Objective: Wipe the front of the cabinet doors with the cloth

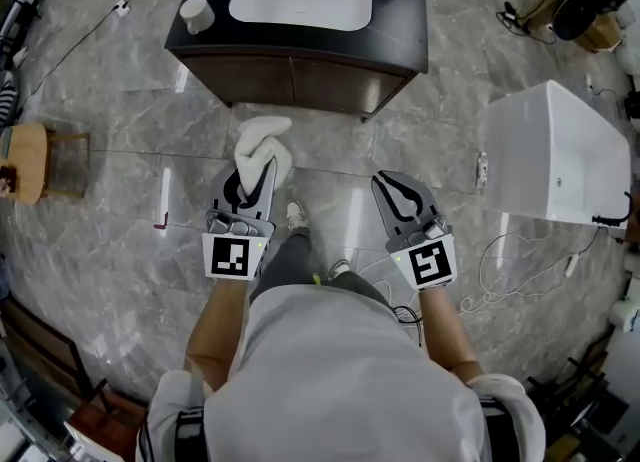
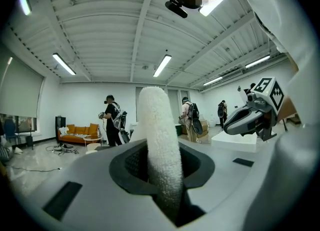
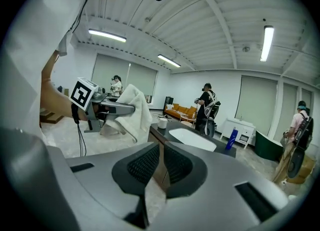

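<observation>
**Cloth held in the left gripper near the cabinet; right gripper empty.**

Head view: the left gripper is clamped on a white cloth. The cloth stands past the gripper's tips, close to the cabinet doors, and contact cannot be confirmed. The right gripper is level beside it, apart from the cabinet. Left gripper view: the jaws are pinched on the cloth, a thick roll rising between them. Right gripper view: the jaws are closed together with nothing between them, and the cabinet top with its sink lies ahead.
</observation>
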`<action>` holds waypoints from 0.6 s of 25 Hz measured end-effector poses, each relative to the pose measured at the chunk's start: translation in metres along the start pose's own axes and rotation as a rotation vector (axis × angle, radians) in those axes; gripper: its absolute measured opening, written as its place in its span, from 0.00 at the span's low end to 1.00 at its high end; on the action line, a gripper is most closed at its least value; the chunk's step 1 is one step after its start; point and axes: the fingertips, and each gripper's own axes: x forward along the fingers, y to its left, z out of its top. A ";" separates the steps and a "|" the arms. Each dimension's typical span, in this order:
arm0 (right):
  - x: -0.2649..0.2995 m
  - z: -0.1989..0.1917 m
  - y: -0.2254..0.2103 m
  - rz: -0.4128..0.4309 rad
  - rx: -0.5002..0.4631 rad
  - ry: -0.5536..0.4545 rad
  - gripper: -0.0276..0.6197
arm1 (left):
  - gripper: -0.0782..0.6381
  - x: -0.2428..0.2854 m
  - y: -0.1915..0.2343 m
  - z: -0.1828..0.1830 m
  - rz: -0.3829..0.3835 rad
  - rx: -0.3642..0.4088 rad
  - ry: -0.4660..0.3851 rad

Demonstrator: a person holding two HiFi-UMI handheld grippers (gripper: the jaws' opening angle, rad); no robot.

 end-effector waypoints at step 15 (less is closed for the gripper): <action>0.104 -0.033 -0.091 0.072 -0.018 0.011 0.12 | 0.26 0.135 0.031 -0.034 0.081 0.005 0.034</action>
